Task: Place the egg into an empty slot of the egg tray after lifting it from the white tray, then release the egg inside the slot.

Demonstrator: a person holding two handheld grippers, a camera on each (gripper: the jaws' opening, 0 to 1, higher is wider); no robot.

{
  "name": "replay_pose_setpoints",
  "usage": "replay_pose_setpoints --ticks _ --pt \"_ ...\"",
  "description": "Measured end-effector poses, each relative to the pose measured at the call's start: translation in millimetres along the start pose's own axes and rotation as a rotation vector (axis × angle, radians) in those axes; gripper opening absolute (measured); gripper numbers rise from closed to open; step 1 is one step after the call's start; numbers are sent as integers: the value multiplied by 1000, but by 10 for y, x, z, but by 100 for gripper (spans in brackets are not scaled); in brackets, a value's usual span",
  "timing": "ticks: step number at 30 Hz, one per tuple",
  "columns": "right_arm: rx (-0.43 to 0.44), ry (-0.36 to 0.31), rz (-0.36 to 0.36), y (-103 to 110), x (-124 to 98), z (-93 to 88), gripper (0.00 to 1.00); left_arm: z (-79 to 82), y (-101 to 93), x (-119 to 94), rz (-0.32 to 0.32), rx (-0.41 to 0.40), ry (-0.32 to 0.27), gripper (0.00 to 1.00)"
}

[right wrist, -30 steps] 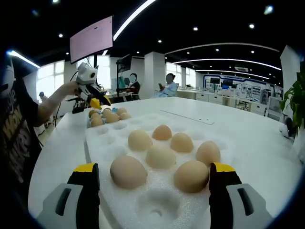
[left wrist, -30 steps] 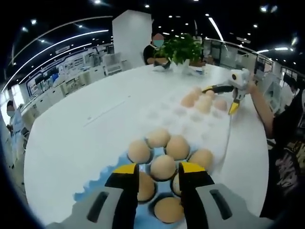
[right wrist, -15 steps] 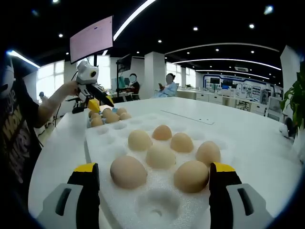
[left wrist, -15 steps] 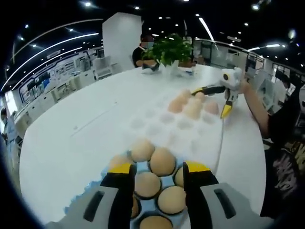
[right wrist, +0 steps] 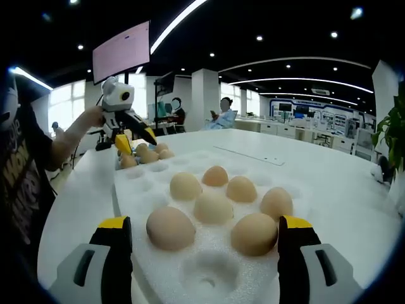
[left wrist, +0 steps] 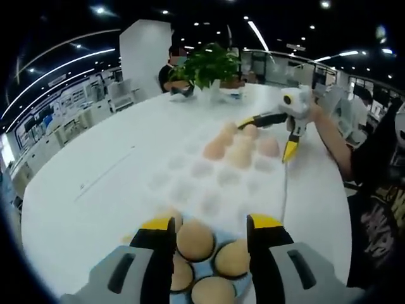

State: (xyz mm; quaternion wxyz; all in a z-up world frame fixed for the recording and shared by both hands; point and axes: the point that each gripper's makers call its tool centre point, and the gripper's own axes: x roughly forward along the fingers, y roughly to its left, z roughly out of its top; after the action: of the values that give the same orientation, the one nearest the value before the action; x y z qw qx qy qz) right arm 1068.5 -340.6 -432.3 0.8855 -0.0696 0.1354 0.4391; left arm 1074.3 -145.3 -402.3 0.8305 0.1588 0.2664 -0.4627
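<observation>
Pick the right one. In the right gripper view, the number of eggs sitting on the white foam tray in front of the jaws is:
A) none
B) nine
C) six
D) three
C: six tan eggs sit in the dimples of the white foam tray, in rows ahead of the open right gripper; the nearest dimple is empty.

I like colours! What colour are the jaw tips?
Yellow, clearest in the right gripper view, on the right gripper.
</observation>
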Motion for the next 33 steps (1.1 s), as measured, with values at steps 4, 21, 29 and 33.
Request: replay_pose_setpoints --ticks 4,21,29,33 --pt "0 -1 0 -10 2 1 100 66 -59 82 -22 8 -8 46" --pt "0 2 -3 -48 12 1 100 138 -150 247 -57 29 2 46" --pt "0 1 -3 -45 21 0 100 162 -202 309 -71 39 5 46" --pt "0 0 -3 -20 24 0 100 170 -243 354 -83 42 6 46"
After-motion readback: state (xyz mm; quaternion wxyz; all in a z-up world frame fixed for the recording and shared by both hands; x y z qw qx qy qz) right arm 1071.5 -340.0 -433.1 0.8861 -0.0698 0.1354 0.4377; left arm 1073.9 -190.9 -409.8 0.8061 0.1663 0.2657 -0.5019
